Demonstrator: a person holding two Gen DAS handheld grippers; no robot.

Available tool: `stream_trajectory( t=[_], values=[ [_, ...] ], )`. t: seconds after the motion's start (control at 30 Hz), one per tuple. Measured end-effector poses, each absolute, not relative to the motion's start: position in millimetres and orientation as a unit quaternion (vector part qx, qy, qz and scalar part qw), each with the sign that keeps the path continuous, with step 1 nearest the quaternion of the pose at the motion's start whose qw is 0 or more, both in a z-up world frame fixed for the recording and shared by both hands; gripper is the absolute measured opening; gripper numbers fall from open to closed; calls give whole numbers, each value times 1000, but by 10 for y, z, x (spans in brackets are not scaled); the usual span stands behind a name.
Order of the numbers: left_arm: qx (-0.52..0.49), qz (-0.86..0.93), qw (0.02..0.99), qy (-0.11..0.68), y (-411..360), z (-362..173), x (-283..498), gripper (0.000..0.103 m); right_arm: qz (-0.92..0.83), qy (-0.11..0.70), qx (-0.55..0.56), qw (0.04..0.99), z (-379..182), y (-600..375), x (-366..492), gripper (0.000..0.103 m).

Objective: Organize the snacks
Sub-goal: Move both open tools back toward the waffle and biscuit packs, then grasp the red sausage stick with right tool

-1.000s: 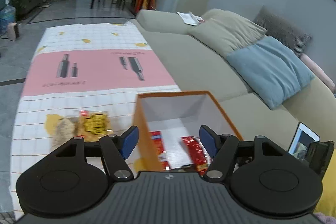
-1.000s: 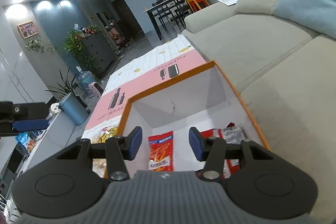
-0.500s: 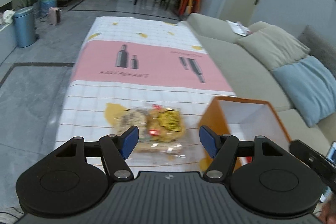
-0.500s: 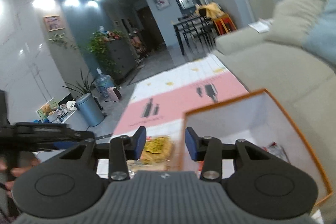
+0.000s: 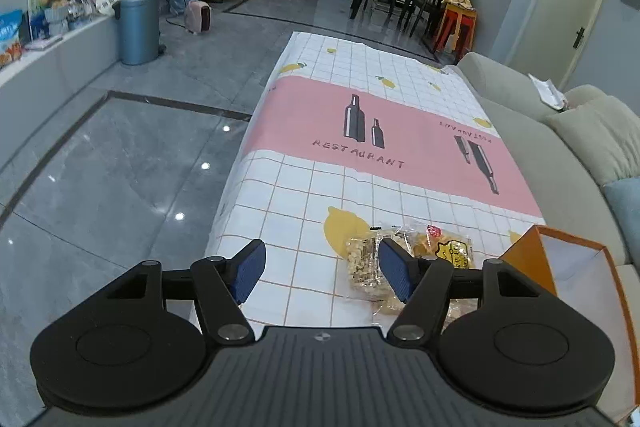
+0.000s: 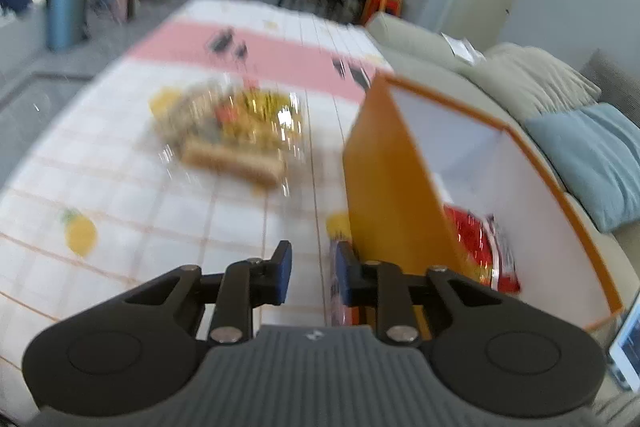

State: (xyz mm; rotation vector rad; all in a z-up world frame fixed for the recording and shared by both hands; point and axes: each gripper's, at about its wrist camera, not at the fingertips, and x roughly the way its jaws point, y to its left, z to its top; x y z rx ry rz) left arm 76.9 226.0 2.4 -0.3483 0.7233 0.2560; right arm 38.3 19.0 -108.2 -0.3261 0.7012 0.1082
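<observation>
Both wrist views low over table [image 5: 304,187], facing lengthwise (right blurred), sharing orange box [image 6: 384,163]

Orange box [image 6: 384,179] wall blocks right; tablecloth [image 6: 168,211] left open.

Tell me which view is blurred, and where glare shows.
Right wrist view: motion blur smears the snack bags and tablecloth; the orange box nearby stays fairly sharp. Left wrist view: sharp, with ceiling-light glare spots on the glossy floor and fisheye bending at the edges.
</observation>
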Motion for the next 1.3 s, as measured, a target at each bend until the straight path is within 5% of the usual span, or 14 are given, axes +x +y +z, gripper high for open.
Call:
stream_trajectory(
  t=[0.37, 0.47, 0.7, 0.83, 1.1, 1.2, 1.3],
  values=[
    [-194, 84, 914, 345, 2296, -6, 734, 76, -79, 385, -53, 918, -1349, 140, 685, 18],
    [-199, 79, 914, 345, 2309, -9, 726, 76, -91, 391, -26, 915, -1405, 159, 732, 31],
    [-208, 83, 910, 350, 2334, -32, 747, 76, 87, 449, 33, 888, -1232, 191, 573, 27],
    [-209, 85, 909, 350, 2335, -40, 743, 76, 55, 368, -60, 926, -1143, 332, 432, 56],
    [-201, 80, 909, 356, 2293, -62, 764, 76, 116, 446, 0, 887, -1483, 238, 838, 63],
    [-199, 80, 906, 365, 2305, -105, 789, 76, 143, 426, -37, 893, -1549, 322, 853, 59],
    [-192, 82, 904, 373, 2311, -154, 812, 76, 150, 404, -45, 901, -1557, 337, 852, 23]
  ],
)
